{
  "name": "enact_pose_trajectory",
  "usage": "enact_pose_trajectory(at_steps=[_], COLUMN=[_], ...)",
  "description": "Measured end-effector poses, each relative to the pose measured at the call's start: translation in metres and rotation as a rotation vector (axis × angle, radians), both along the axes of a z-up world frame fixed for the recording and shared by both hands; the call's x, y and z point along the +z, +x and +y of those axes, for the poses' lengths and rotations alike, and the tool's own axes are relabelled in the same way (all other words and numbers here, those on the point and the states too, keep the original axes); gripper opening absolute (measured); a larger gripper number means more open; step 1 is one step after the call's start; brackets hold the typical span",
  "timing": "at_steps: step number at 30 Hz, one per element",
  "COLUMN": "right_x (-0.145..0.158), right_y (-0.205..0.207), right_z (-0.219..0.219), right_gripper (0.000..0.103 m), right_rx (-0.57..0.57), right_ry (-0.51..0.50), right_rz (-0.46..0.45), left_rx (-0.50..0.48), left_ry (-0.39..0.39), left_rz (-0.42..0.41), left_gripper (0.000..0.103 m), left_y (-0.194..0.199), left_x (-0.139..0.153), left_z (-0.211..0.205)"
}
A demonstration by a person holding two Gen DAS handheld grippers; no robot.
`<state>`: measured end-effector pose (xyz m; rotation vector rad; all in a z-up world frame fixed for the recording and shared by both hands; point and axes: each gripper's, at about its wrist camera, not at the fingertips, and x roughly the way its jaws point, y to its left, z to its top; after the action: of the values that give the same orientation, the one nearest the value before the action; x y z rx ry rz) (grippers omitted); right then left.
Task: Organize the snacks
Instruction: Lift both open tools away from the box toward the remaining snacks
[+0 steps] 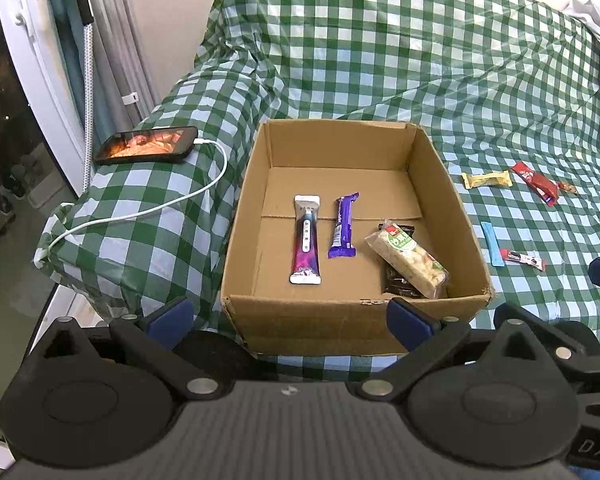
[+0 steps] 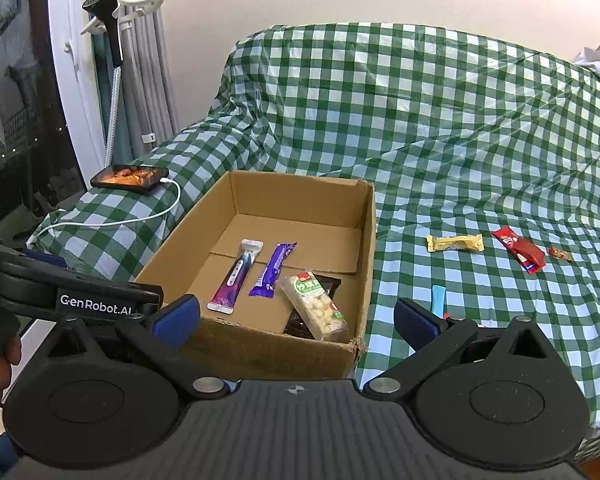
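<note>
An open cardboard box (image 1: 440,184) (image 2: 366,240) sits on the green checked cloth. Inside lie a purple-white bar (image 1: 307,240) (image 2: 236,276), a purple bar (image 1: 343,226) (image 2: 273,269), and a clear rice-snack pack (image 1: 408,264) (image 2: 316,306) on top of a dark packet (image 1: 398,284) (image 2: 300,324). Right of the box lie a yellow bar (image 1: 487,179) (image 2: 455,243), a red bar (image 1: 536,182) (image 2: 520,250), a small brown candy (image 2: 561,254), a blue stick (image 1: 492,243) (image 2: 438,298) and a small red-black packet (image 1: 522,258). My left gripper (image 1: 290,320) and right gripper (image 2: 296,320) are open and empty, near the box's front wall.
A phone (image 1: 146,145) (image 2: 130,178) with a lit screen lies on the left cushion, with a white cable (image 1: 204,192) plugged in. A window, curtain and a stand are at the far left. The cloth-covered backrest rises behind the box.
</note>
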<state>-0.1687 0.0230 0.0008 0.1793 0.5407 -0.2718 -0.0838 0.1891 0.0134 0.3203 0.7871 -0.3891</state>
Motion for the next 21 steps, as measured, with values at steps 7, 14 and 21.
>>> enact_pose_trajectory(at_steps=[7, 14, 21], right_x=[0.0006, -0.0004, -0.0028], right_y=[-0.0042, -0.0044, -0.0055], right_z=[-0.0001, -0.0011, -0.0040], right_gripper=[0.102, 0.102, 0.102], right_rx=[-0.004, -0.002, 0.000], right_ry=[0.003, 0.004, 0.013], right_rz=[-0.007, -0.004, 0.005], left_rx=[-0.006, -0.008, -0.008], left_ry=[0.008, 0.015, 0.028], left_rz=[-0.003, 0.003, 0.010], left_gripper=[0.103, 0.103, 0.103], left_y=[-0.0032, -0.0017, 0.0006], left_x=[0.0005, -0.0016, -0.0052], left_z=[-0.0014, -0.0027, -0.0044])
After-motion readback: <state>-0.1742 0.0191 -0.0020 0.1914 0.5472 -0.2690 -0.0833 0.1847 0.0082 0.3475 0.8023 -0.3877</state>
